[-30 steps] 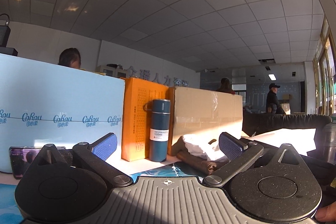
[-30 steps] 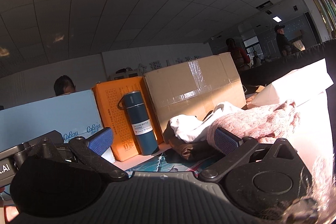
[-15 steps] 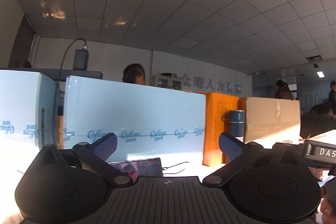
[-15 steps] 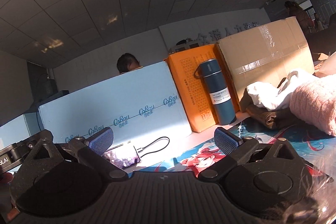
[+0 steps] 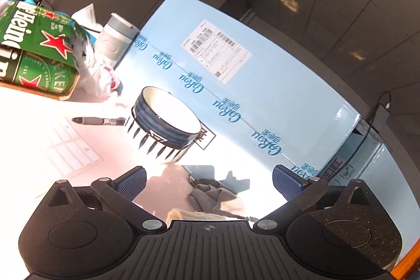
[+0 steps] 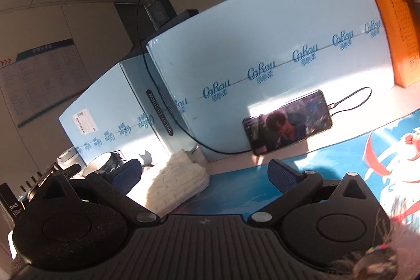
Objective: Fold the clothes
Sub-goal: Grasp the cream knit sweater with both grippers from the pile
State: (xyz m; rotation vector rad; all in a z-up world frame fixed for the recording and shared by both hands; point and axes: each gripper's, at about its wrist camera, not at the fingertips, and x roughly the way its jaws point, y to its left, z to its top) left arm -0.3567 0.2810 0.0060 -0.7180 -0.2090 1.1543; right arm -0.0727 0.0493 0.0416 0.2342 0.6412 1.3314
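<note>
A folded cream knitted garment (image 6: pixel 176 184) lies on the blue printed mat (image 6: pixel 341 162), just ahead of my right gripper (image 6: pixel 204 176), which is open and empty. In the left wrist view my left gripper (image 5: pixel 208 179) is open and empty, tilted over the white table; a grey crumpled cloth (image 5: pixel 210 194) and a cream knitted edge (image 5: pixel 191 214) lie between its fingers, below it.
A blue-and-white bowl (image 5: pixel 162 127) and a pen (image 5: pixel 98 120) lie ahead of the left gripper, with green beer cartons (image 5: pixel 34 49) and a grey cup (image 5: pixel 115 40) behind. Light blue boxes (image 6: pixel 262 49) wall the back. A phone (image 6: pixel 287 122) leans on them, cabled.
Both grippers have swung left, away from the clothes pile, bottle and cardboard boxes. The left one now tilts down at the bowl and table; the right faces the cream garment and phone.
</note>
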